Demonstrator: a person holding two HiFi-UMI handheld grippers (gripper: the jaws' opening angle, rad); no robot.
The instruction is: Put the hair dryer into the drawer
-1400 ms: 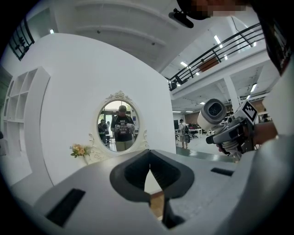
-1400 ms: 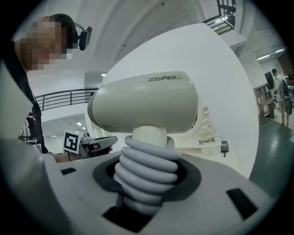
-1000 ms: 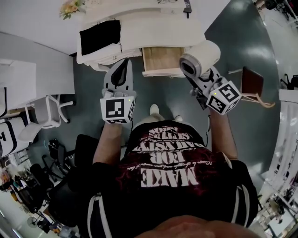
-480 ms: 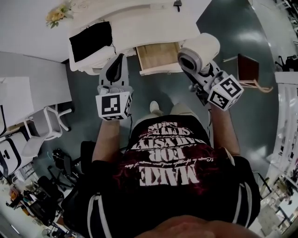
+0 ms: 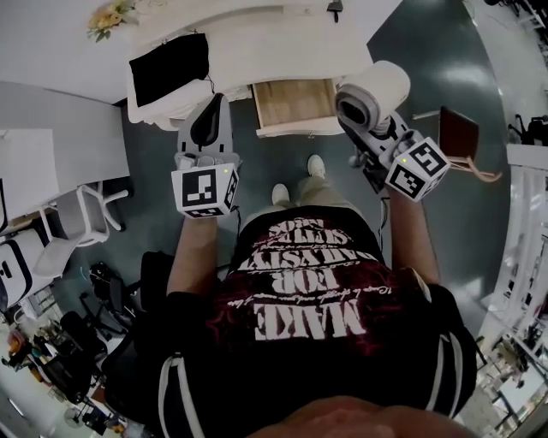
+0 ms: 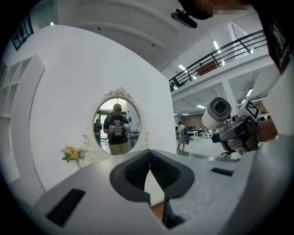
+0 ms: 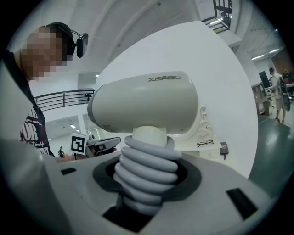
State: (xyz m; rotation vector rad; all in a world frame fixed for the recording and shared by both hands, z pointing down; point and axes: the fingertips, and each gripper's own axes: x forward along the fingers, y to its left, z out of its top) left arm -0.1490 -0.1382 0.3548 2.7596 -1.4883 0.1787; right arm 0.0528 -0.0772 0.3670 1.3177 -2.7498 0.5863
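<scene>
Hair dryer (image 5: 374, 92) in cream plastic sits clamped in the right gripper (image 5: 364, 135), its ribbed grey handle pinched between the jaws and its barrel lying crosswise above them, seen from the head view at 1 o'clock from the person's chest. The dryer is in the air, just to the right of the open drawer (image 5: 295, 103) and apart from it. The drawer, at 12 o'clock, is pulled out of the white dressing table (image 5: 282, 47) with its pale wooden bottom showing. The left gripper (image 5: 214, 111) hangs at 11 o'clock, at the drawer's left side, its jaws pressed together with nothing between them. A black cloth (image 5: 169, 67) lies on the table at 10 o'clock from the drawer, and a posy of flowers (image 5: 110, 15) stands beyond it. The left gripper view looks past its closed jaws at an oval mirror (image 6: 118, 124) in which the person is reflected. A pair of glasses (image 7: 205, 143) rests on the table at 3 o'clock from the dryer's handle in the right gripper view.
</scene>
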